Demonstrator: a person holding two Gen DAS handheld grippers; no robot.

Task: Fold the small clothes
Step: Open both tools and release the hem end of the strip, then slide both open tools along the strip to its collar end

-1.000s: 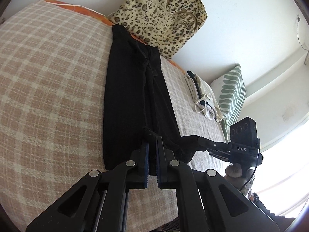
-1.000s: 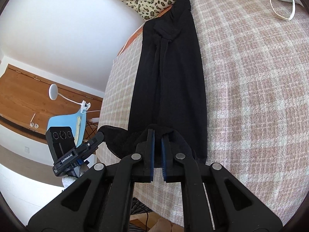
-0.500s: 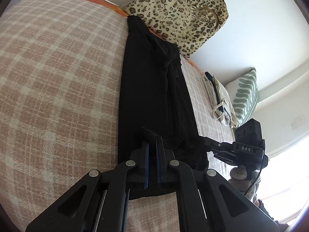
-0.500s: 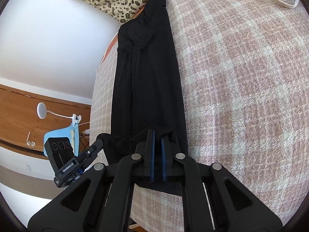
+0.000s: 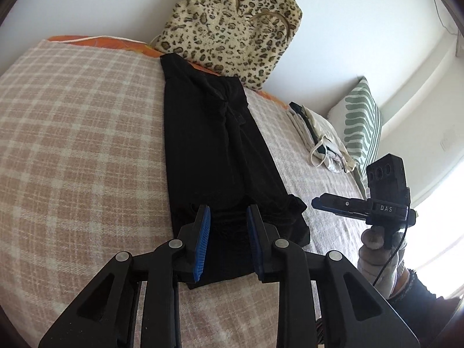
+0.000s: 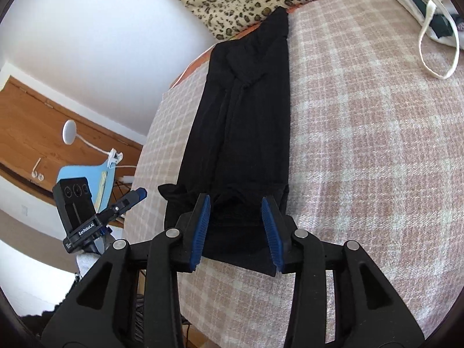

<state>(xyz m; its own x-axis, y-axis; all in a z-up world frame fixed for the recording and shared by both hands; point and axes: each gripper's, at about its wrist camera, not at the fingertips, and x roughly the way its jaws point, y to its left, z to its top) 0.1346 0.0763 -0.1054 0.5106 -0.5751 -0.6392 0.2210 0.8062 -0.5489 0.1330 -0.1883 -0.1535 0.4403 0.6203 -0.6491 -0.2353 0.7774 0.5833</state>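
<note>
Black garment point(image 5: 214, 150), folded into a long narrow strip, stretches straight ahead of my tongs across the pink plaid blanket point(image 5: 81, 133) on the bed. My left tongs point(image 5: 227, 226) and right tongs point(image 6: 235, 223) both stand apart over its bunched near end, gripping nothing. Beyond its far end leans a leopard-print bag point(image 5: 232, 26); a cream tote point(image 5: 322, 148) lies off to my right.

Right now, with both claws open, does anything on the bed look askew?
The black garment lies in a long strip, but its near end is doubled over unevenly, one corner sticking out sideways. A twisted bunch sits near the far end.
</note>
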